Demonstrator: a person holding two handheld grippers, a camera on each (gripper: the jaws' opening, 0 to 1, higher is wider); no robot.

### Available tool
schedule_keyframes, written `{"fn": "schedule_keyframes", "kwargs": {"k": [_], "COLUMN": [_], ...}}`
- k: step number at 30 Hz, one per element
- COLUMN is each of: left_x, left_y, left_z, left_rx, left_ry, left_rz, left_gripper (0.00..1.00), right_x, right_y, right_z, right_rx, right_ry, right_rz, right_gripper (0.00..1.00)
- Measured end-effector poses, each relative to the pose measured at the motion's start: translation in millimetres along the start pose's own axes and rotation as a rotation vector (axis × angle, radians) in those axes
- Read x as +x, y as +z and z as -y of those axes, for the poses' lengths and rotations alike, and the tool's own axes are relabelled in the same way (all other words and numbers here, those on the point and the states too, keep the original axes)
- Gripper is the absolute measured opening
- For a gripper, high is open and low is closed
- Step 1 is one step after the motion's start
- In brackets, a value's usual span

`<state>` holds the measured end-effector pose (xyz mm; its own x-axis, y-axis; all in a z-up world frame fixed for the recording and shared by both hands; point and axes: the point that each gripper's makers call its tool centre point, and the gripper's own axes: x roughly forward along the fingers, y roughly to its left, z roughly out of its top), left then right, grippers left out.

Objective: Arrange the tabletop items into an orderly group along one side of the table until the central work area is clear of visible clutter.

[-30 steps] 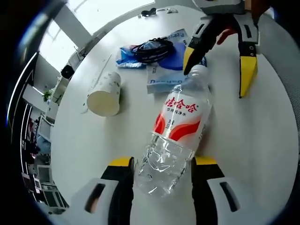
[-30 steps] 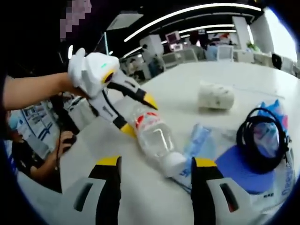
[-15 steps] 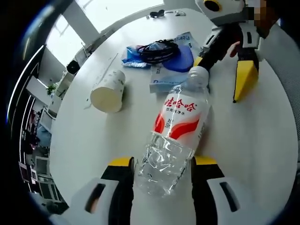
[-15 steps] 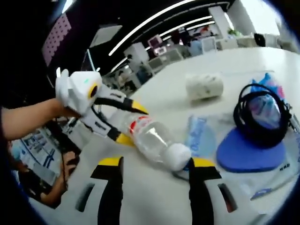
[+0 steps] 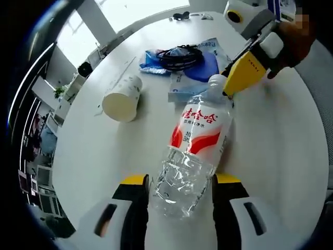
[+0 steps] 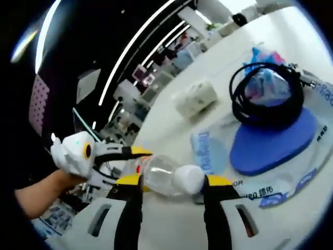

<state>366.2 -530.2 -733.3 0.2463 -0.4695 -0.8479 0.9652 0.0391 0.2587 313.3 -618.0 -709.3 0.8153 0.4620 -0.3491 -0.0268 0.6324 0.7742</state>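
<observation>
A clear water bottle point(image 5: 197, 146) with a red and white label lies on the white round table point(image 5: 276, 156). My left gripper point(image 5: 180, 179) is shut on its base end, one jaw on each side. The bottle's white cap point(image 5: 216, 83) points away, and my right gripper point(image 5: 237, 83) has come in around it. In the right gripper view the cap point(image 6: 187, 179) sits between the jaws of my right gripper point(image 6: 174, 179), which stand open a little wider than the cap. The left gripper point(image 6: 136, 159), held by a hand, grips the bottle's far end.
A paper cup point(image 5: 122, 99) lies on its side to the left. Beyond the cap, a coil of black cable point(image 6: 265, 94) rests on a blue round pad point(image 6: 270, 146) and a blue bag point(image 6: 263, 62). A clear printed packet point(image 5: 184, 88) lies under the cap.
The right gripper has come down onto the bottle's cap, which now sits between its jaws; those jaws have narrowed slightly. The bottle stays fixed in the left gripper.
</observation>
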Motion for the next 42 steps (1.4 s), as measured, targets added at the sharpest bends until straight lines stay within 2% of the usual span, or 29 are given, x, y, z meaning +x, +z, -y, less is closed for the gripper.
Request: {"fn": "schedule_keyframes", "kwargs": {"k": [1, 6, 9, 18, 25, 28, 31, 33, 34, 35, 40, 42], "left_x": [0.0, -0.6, -1.7, -5.2, -7.0, -7.5, -6.6, -5.2, -5.0, -5.0, -6.6, -7.0], "left_y": [0.3, -1.2, -1.4, 1.0, 1.8, 3.9, 8.4, 10.6, 9.3, 9.8, 9.1, 9.2], "left_z": [-0.3, 2.9, 5.4, 15.2, 24.4, 28.7, 34.4, 36.8, 36.7, 37.4, 39.0, 40.5], "left_rx": [0.000, -0.036, -0.083, -0.210, -0.263, -0.309, -0.359, -0.366, -0.360, -0.356, -0.365, -0.368], "left_ry": [0.002, -0.002, -0.010, -0.039, -0.043, -0.042, -0.048, -0.043, -0.033, -0.032, -0.025, -0.022], "left_rz": [-0.001, -0.011, -0.008, 0.019, -0.001, 0.000, 0.008, -0.001, -0.013, -0.013, -0.015, -0.018], "left_gripper": [0.46, 0.46, 0.46, 0.46, 0.43, 0.43, 0.42, 0.42, 0.42, 0.42, 0.42, 0.42], "right_x": [-0.2, -0.7, -0.2, 4.0, 7.2, 10.5, 15.9, 19.1, 18.7, 18.8, 19.2, 20.6], "right_y": [1.5, 3.1, 8.3, 14.9, 19.9, 22.4, 21.9, 21.1, 22.1, 24.0, 24.3, 26.7], "right_z": [0.4, 2.7, 3.1, 8.5, 14.4, 20.5, 17.2, 15.7, 17.6, 19.0, 22.8, 25.9], "right_rx": [0.038, 0.114, 0.208, 0.309, 0.371, 0.433, 0.418, 0.401, 0.424, 0.483, 0.505, 0.580], "right_ry": [-0.002, -0.011, -0.015, -0.036, -0.054, -0.069, -0.066, -0.074, -0.080, -0.077, -0.082, -0.095], "right_rz": [0.015, 0.057, 0.100, 0.143, 0.175, 0.192, 0.177, 0.168, 0.179, 0.199, 0.209, 0.236], "right_gripper": [0.43, 0.42, 0.42, 0.40, 0.35, 0.31, 0.30, 0.29, 0.29, 0.29, 0.26, 0.24]}}
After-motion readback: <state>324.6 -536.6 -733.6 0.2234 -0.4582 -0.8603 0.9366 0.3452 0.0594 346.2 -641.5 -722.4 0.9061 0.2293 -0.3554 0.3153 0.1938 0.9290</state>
